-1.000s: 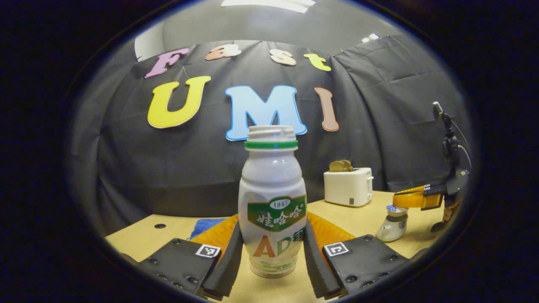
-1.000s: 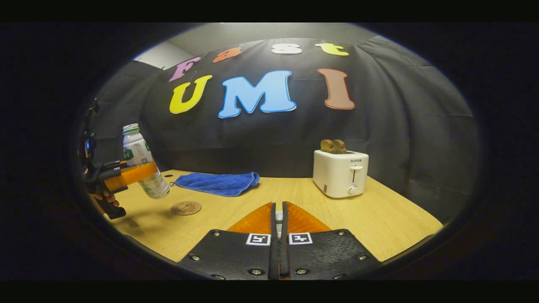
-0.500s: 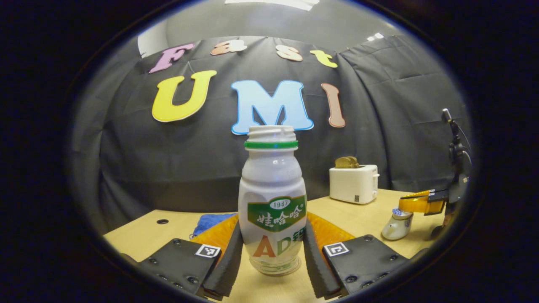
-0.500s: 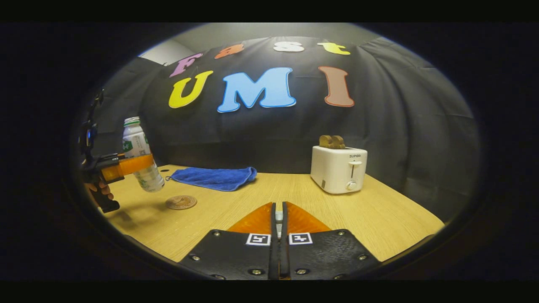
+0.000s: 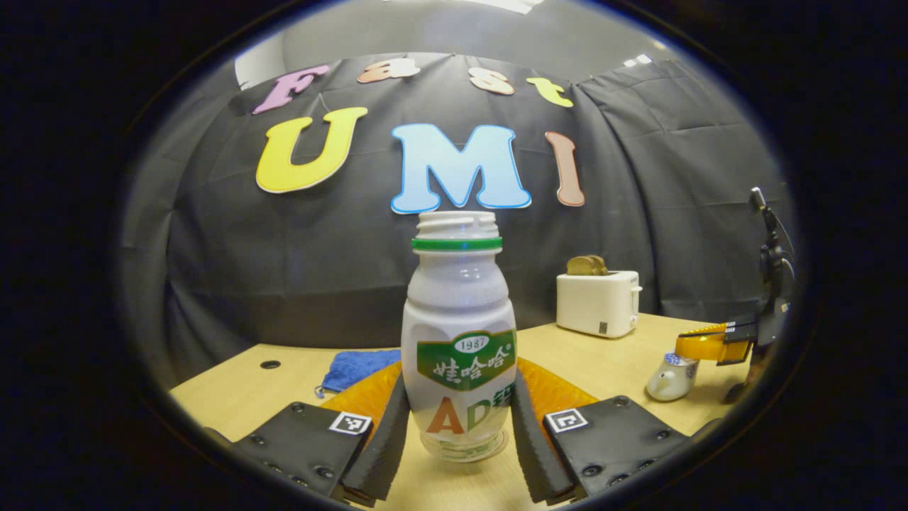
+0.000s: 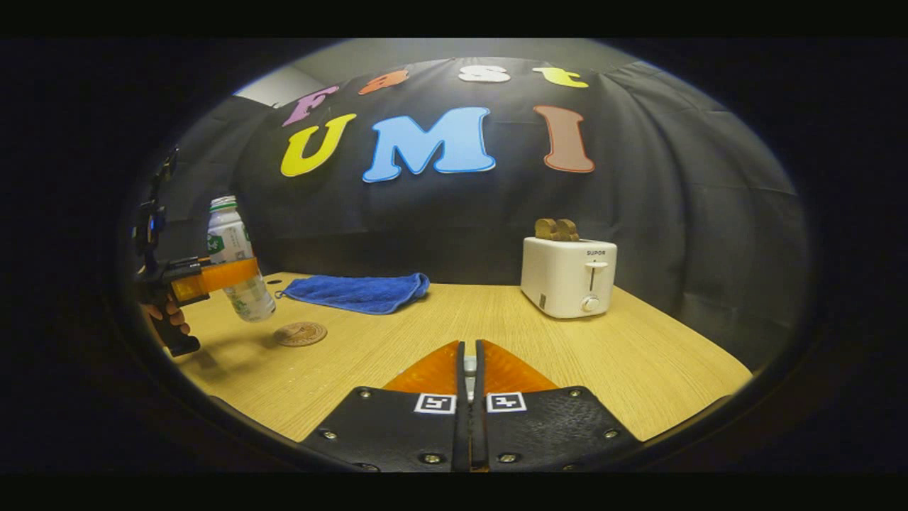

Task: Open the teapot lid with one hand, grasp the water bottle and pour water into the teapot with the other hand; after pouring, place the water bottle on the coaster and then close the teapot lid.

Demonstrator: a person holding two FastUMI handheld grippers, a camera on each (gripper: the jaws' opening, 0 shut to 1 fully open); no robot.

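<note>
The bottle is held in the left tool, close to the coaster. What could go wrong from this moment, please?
1. In the right gripper view the bottle leans and hangs above the table, to the side of the coaster. If the left tool lowers it as it is, it may land off the coaster or on its rim and tip over.
2. The bottle has no cap. Any water left inside could spill while it leans.

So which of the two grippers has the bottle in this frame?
The left gripper: its two fingers press the water bottle from either side, held above the table. The right gripper is pinched nearly closed on something small, not the bottle.
</note>
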